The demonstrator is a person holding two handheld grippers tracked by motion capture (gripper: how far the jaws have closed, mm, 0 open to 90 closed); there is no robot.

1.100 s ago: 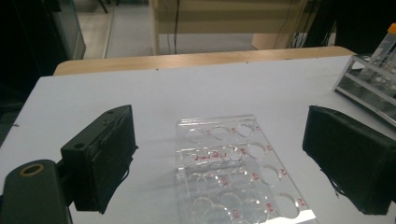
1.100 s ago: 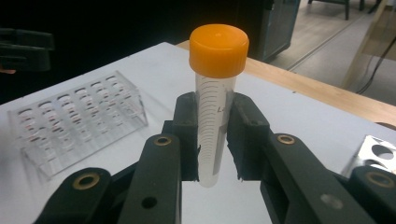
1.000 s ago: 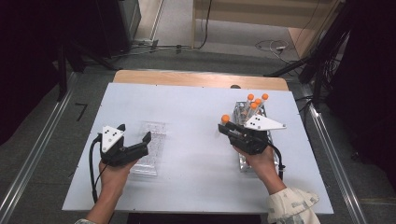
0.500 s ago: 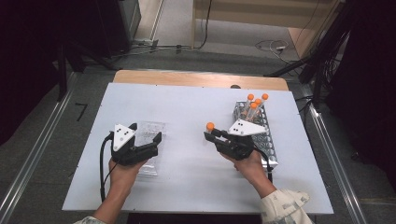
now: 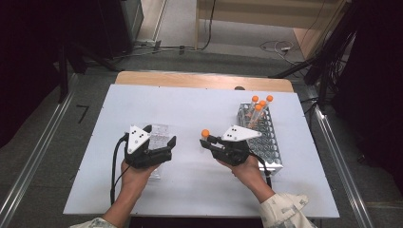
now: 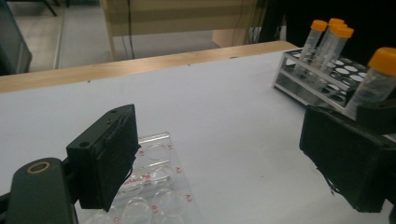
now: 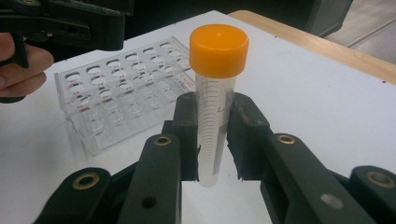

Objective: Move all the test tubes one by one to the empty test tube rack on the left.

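My right gripper (image 5: 207,142) is shut on a clear tube with an orange cap (image 5: 205,133), held upright above the white table between the two racks. In the right gripper view the tube (image 7: 214,116) stands pinched between the jaws of the right gripper (image 7: 215,140). To its left, my left gripper (image 5: 166,148) hovers open over the clear plastic rack (image 5: 159,131). The left gripper view has the left gripper (image 6: 224,163) with jaws wide apart and nothing between them, above the clear rack (image 6: 154,184). That view also catches the held tube (image 6: 376,79).
A metal wire rack (image 5: 268,137) stands at the right with three orange-capped tubes (image 5: 260,103) at its far end, also seen as the metal rack (image 6: 303,86). A wooden strip (image 5: 204,80) borders the table's far edge. Bare white tabletop (image 5: 199,109) lies between and beyond the racks.
My right gripper has carried the tube leftward, away from the metal rack toward the table's middle. My left gripper has shifted right over the clear rack.
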